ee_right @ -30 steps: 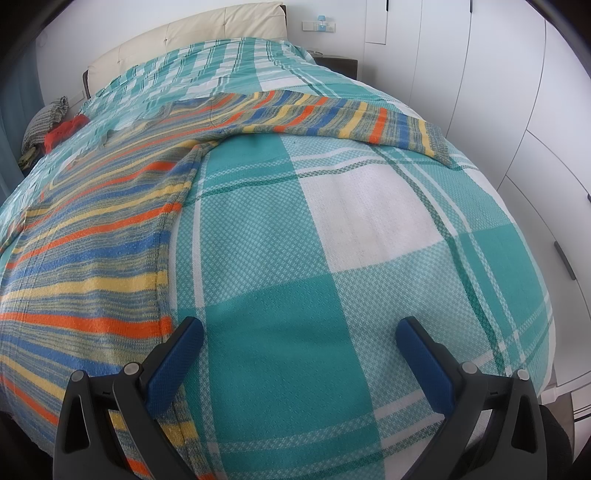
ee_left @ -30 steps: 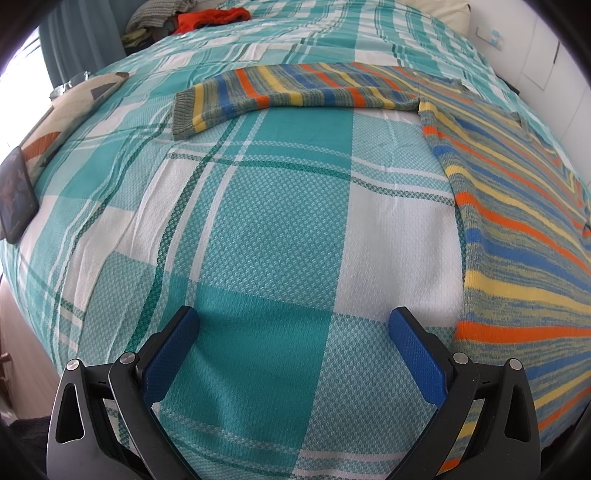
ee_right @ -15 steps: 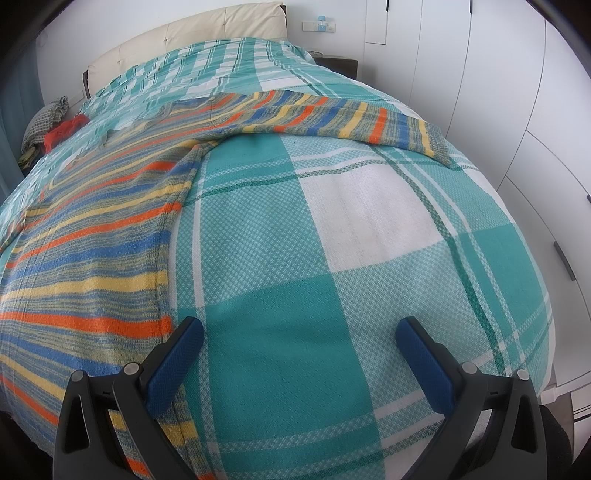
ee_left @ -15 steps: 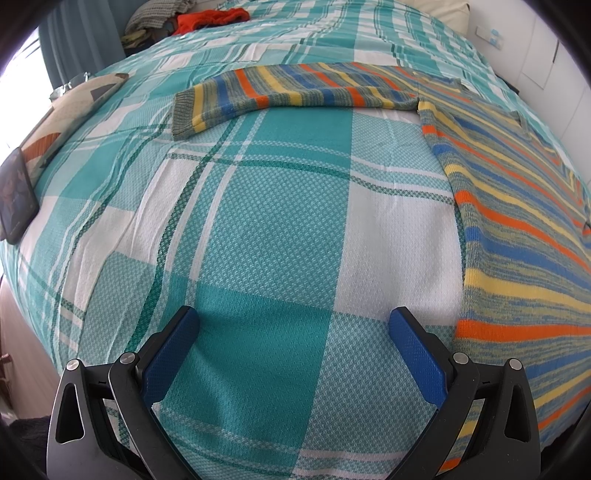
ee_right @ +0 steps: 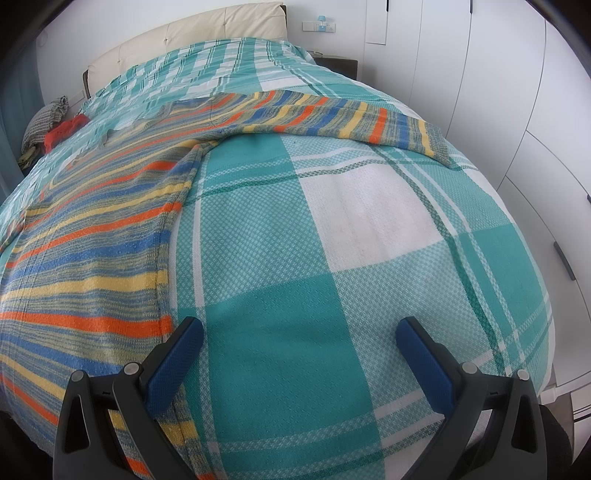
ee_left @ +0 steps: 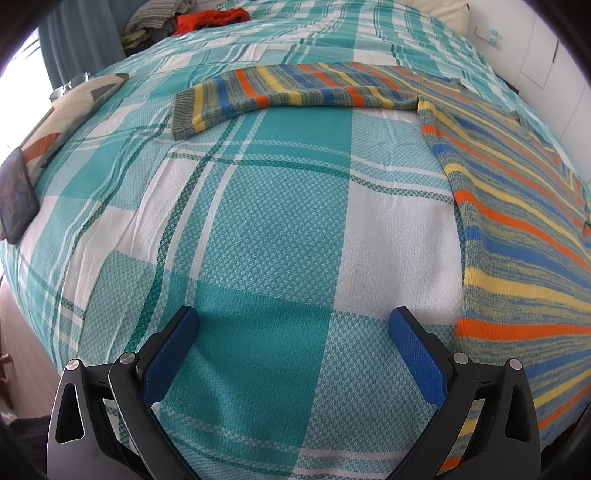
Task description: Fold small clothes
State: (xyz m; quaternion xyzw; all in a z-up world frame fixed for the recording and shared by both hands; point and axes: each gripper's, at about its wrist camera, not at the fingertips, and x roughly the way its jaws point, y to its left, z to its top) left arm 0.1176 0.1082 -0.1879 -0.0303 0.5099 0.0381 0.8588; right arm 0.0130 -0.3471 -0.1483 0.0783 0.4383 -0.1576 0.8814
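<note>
A striped sweater in orange, blue, yellow and grey lies flat on the bed. Its body fills the right of the left wrist view (ee_left: 517, 236) and the left of the right wrist view (ee_right: 92, 251). One sleeve (ee_left: 288, 94) stretches left, the other sleeve (ee_right: 354, 122) stretches right. My left gripper (ee_left: 293, 332) is open and empty over bare bedspread, just left of the sweater's hem edge. My right gripper (ee_right: 299, 336) is open and empty, its left finger (ee_right: 173, 362) at the sweater's side edge.
The bed has a teal and white plaid cover (ee_left: 258, 229). A pile of clothes, red and grey, lies at the far end (ee_left: 207, 18). A patterned cushion (ee_left: 62, 122) and a dark flat object (ee_left: 16, 199) lie at the left edge. White wardrobe doors (ee_right: 535, 129) stand to the right.
</note>
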